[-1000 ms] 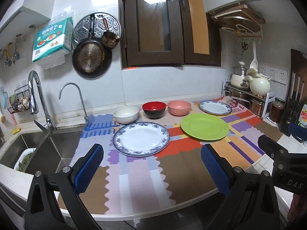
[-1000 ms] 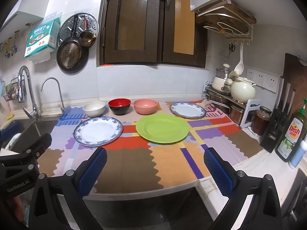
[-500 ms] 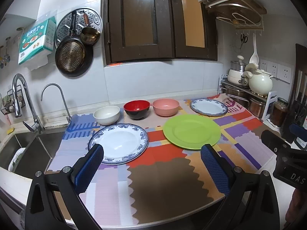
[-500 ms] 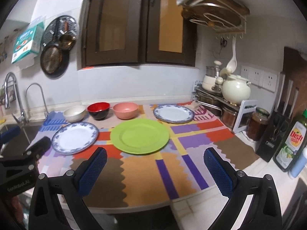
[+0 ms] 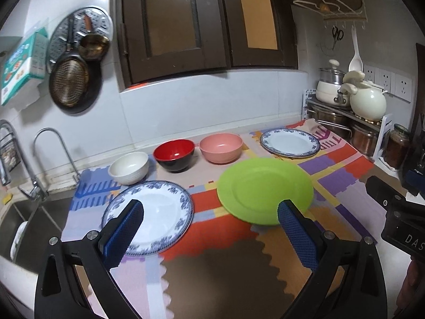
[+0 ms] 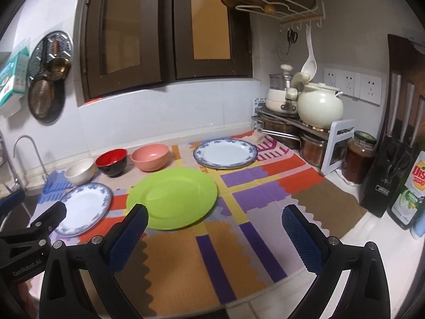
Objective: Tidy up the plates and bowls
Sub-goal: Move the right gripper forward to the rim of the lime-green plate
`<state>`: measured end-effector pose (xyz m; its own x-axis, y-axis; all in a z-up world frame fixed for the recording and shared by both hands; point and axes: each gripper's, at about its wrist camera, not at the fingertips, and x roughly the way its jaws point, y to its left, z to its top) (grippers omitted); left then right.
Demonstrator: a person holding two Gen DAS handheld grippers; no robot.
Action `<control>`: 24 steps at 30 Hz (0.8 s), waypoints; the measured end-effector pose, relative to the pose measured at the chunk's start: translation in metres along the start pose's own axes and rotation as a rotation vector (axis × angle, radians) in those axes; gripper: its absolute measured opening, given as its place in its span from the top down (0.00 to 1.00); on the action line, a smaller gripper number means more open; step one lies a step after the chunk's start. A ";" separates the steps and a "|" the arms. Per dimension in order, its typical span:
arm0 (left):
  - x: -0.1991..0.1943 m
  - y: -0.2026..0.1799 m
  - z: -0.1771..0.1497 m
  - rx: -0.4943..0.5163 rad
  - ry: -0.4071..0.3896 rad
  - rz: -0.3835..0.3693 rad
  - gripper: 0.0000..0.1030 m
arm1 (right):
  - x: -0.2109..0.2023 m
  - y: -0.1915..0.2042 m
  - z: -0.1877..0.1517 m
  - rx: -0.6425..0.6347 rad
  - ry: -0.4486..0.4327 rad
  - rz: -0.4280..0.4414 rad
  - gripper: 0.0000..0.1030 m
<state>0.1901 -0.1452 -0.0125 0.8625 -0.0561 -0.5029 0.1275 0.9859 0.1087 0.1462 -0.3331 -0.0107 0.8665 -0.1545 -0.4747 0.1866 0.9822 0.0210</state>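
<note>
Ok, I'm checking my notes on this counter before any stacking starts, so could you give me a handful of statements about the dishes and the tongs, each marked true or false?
1. Three bowls sit in a row behind the plates: white bowl, red bowl, pink bowl. True.
2. The green plate is stacked on a blue-rimmed plate. False: it lies alone on the patterned mat, between the near blue-rimmed plate and the far blue-rimmed plate.
3. The left tongs grip the near blue-rimmed plate. False: they are open and hold nothing.
4. The right tongs are open and empty. True.
5. The red bowl holds soup. False: it looks empty.
</note>
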 end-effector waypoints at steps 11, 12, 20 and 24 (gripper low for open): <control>0.090 0.008 0.026 0.037 0.064 -0.046 0.08 | 0.080 0.018 0.019 0.015 0.065 -0.048 0.02; 0.097 0.008 0.028 0.035 0.073 -0.049 0.08 | 0.086 0.019 0.020 0.012 0.069 -0.057 0.02; 0.144 -0.003 0.033 0.027 0.143 -0.046 0.13 | 0.141 0.016 0.030 -0.020 0.163 -0.023 0.09; 0.172 -0.013 0.032 0.060 0.196 -0.058 0.17 | 0.167 0.010 0.029 0.010 0.212 -0.007 0.13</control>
<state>0.3525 -0.1724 -0.0724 0.7416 -0.0746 -0.6666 0.2082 0.9703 0.1230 0.3062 -0.3524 -0.0648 0.7486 -0.1341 -0.6493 0.1975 0.9800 0.0253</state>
